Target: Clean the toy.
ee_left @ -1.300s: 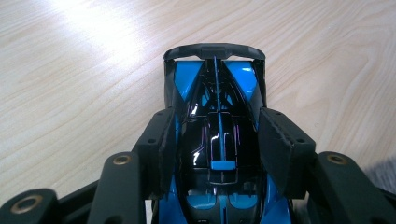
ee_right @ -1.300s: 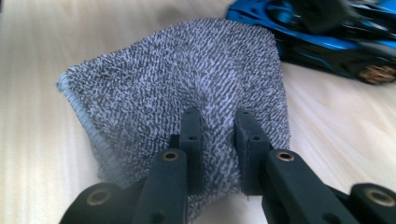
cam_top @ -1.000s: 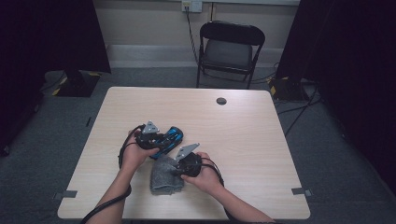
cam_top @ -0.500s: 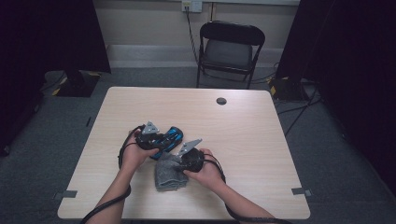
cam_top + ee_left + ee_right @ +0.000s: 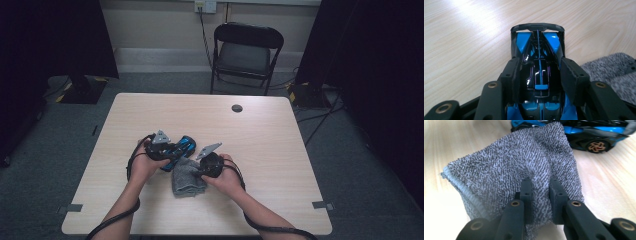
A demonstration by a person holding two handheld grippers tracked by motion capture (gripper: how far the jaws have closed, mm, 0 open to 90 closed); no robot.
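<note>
Since a second ago the grey terry cloth [image 5: 524, 165], pinched by the closed right gripper [image 5: 540, 195], has been drawn up-frame against the blue-and-black toy car [image 5: 537, 75], clamped left of centre by the left gripper [image 5: 539, 77], so wiping seems underway.

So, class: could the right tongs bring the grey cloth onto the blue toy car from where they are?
Probably yes. The right tongs grip the grey cloth, whose far edge already meets the blue toy car held by the left tongs; nothing lies between.
</note>
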